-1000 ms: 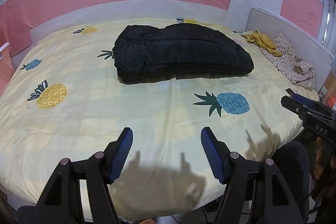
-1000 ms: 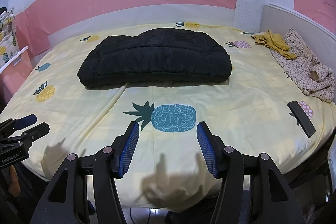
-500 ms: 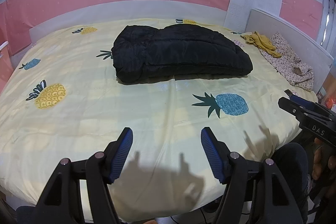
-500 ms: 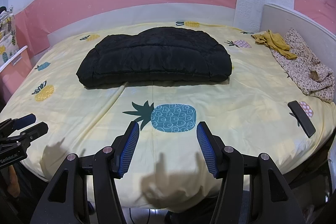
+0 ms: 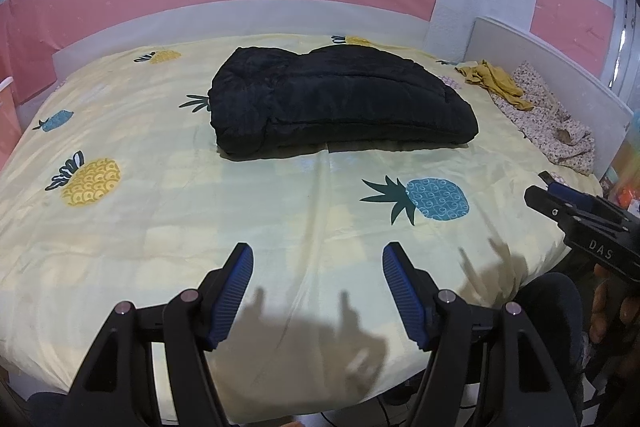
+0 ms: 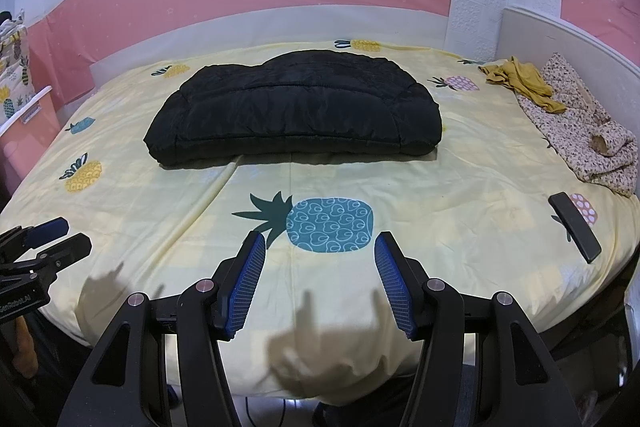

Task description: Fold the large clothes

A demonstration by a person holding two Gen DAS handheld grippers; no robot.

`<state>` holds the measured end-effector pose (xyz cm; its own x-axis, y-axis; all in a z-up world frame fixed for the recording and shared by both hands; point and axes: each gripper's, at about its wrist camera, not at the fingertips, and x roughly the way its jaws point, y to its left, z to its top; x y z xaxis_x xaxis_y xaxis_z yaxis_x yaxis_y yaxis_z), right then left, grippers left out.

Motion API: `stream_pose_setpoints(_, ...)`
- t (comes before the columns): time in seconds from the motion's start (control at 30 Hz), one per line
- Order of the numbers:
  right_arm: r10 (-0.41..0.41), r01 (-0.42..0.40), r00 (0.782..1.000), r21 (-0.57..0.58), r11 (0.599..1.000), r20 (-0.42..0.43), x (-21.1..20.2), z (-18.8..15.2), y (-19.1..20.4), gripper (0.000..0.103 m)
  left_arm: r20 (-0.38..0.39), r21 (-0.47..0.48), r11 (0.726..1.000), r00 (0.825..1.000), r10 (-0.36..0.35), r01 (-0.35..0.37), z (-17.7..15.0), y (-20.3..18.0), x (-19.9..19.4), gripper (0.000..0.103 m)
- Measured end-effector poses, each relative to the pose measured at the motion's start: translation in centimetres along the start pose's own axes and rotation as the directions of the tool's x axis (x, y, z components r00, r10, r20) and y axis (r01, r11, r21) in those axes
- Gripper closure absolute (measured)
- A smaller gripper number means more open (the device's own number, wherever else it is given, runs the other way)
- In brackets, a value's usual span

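A black puffy jacket (image 5: 340,107) lies folded into a compact bundle on the far middle of the yellow pineapple-print bed (image 5: 160,211); it also shows in the right wrist view (image 6: 296,111). My left gripper (image 5: 318,255) is open and empty above the bed's near edge, well short of the jacket. My right gripper (image 6: 320,243) is open and empty, hovering over the near edge by a blue pineapple print (image 6: 330,225). Each gripper shows at the edge of the other's view: the right one (image 5: 560,195) and the left one (image 6: 60,235).
A yellow garment (image 6: 520,83) and a floral garment (image 6: 580,131) lie by the white headboard (image 6: 580,51) on the right. A black phone (image 6: 574,227) lies near the bed's right edge. A pink storage box (image 6: 28,131) stands at the left.
Both grippers have drifted back very slightly; the jacket sits a touch farther off. Nothing was taken hold of or let go.
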<state>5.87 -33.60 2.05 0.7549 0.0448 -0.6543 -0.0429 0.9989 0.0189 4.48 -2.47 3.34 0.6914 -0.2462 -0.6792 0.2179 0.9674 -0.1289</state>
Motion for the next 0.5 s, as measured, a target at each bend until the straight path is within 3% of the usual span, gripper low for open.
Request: stream_pose_setpoints(0.5,0.006,-0.006,1.000,-0.013,1.000,-0.007,0.62,0.02,-0.54,0.046,-0.013,0.010,1.000,1.000,-0.019,0.019,-0.18,-0.69,0.50,0.034)
